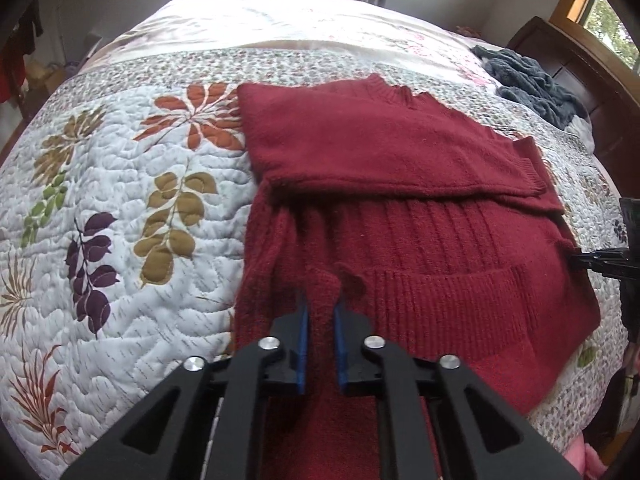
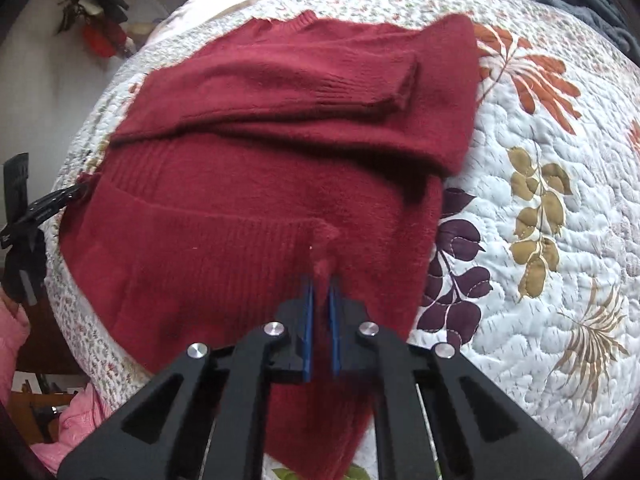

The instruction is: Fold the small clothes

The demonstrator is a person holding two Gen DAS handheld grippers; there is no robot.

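While the red sweater [image 1: 400, 208] lies across the leaf-patterned quilt [image 1: 120, 200] on the bed, sleeves folded over its chest, each hand-held gripper, left [image 1: 320, 312] and right [image 2: 321, 284], pinches its hem at 6 o'clock.

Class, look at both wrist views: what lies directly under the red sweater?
Under the red sweater lies the leaf-patterned quilt, showing on both sides. Both the left gripper and the right gripper pinch its hem. Whatever lies beneath its middle is covered.
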